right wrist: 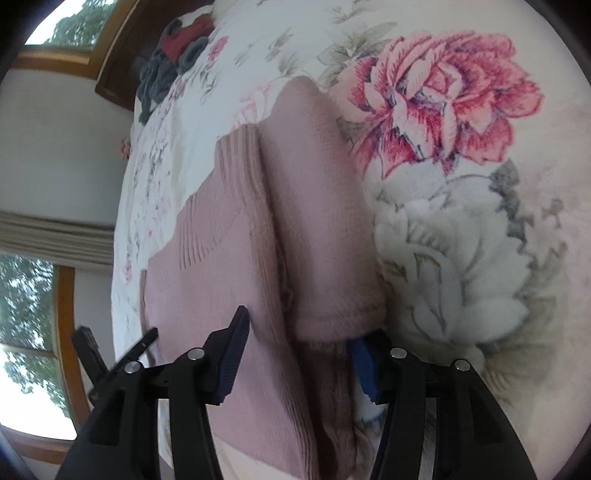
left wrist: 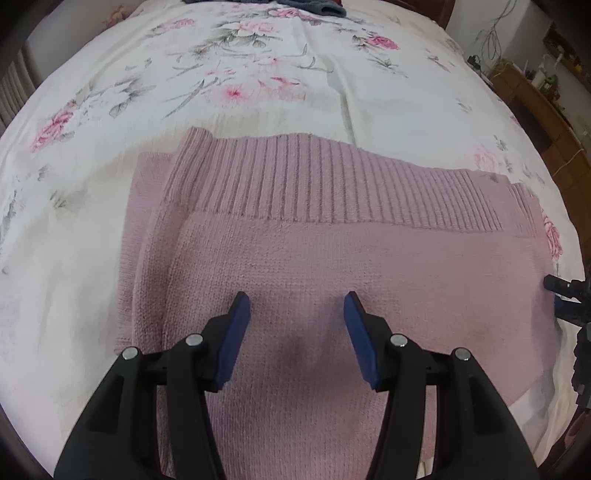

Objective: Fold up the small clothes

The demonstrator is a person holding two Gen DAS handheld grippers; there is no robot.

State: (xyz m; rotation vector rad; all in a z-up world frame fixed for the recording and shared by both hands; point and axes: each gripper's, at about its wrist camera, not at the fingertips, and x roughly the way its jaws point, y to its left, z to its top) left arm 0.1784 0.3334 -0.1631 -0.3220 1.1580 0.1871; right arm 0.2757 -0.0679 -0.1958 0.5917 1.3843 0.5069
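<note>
The left claw (left wrist: 297,302) hangs wide open over the pink sweater (left wrist: 332,258), holding nothing; its blue pads (left wrist: 232,343) stand well apart above the knit. In this left wrist view the sweater lies folded in the middle of the frame on a bed under a white sheet (left wrist: 258,92) with pink flowers. A ribbed band crosses its upper edge. Dark clothes (left wrist: 317,7) lie at the top centre. At the far right edge part of the other claw shows, and at upper right a wooden cabinet (left wrist: 546,107) stands by a white wall.

In the right wrist view the right claw (right wrist: 299,332) is spread wide at lower centre, with a fold of the sweater (right wrist: 314,229) lying between its pads and hiding the right tip. A big red rose print fills the upper right of the sheet (right wrist: 480,240). Grey and red clothes (right wrist: 173,55) sit at upper left. Wood-framed windows (right wrist: 33,302) with trees outside line the left edge.
</note>
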